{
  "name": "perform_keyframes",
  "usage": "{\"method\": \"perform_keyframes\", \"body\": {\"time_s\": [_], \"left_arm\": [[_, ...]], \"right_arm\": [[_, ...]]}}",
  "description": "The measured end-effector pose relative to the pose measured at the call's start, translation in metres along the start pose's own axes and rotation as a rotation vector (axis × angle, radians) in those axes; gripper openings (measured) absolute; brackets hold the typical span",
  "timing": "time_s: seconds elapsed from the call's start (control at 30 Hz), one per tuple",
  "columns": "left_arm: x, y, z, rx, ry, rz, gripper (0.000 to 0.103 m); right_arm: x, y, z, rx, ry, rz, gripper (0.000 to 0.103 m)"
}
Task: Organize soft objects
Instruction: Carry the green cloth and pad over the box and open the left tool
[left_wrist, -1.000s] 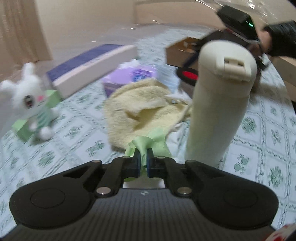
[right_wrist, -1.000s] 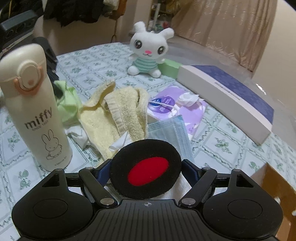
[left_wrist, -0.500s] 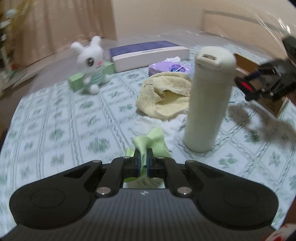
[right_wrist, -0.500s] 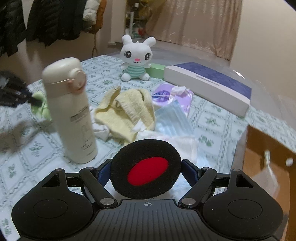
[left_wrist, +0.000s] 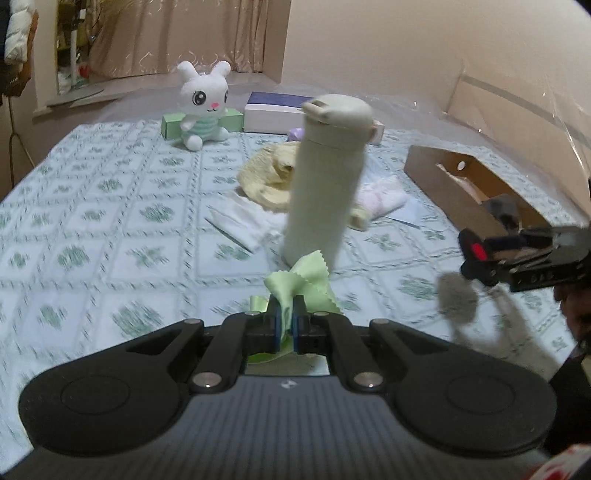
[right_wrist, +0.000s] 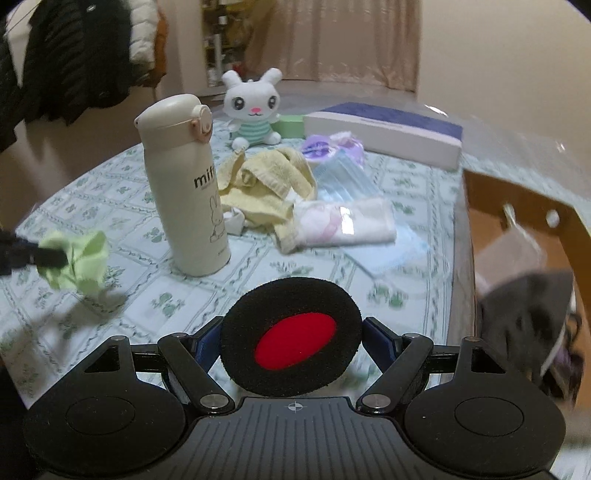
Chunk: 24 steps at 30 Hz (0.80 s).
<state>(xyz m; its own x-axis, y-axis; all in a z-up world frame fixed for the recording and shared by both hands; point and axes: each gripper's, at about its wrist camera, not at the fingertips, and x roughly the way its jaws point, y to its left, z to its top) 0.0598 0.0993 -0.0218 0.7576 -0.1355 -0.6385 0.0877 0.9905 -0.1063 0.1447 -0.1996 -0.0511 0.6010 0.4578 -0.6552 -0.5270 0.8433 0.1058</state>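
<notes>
Here, two grippers carry one cloth, one pad.

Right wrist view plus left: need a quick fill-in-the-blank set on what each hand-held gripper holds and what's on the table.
1. The left hand-held gripper is shut on a light ____ cloth.
2. The right hand-held gripper clamps a round black pad with a ____ centre.
3. The cream bottle stands ____ on the patterned tablecloth.
4. The plush toy at the back is a white ____.

Missing words: green; red; upright; rabbit
</notes>
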Motion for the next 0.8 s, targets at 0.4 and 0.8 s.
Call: {"method": "perform_keyframes", "body": {"time_s": [0.4, 0.8], "left_arm": [[-0.007, -0.06, -0.016, -0.103, -0.014, -0.01, 0.005], [-0.001, -0.111, -0.006, -0.078, -0.01, -0.079, 0.005]], "right_arm": [[-0.048, 0.013, -0.03, 0.087, -0.046, -0.069, 0.079], [-0.084, -0.014, -0.045, 0.137, -0.078, -0.146, 0.079]]}}
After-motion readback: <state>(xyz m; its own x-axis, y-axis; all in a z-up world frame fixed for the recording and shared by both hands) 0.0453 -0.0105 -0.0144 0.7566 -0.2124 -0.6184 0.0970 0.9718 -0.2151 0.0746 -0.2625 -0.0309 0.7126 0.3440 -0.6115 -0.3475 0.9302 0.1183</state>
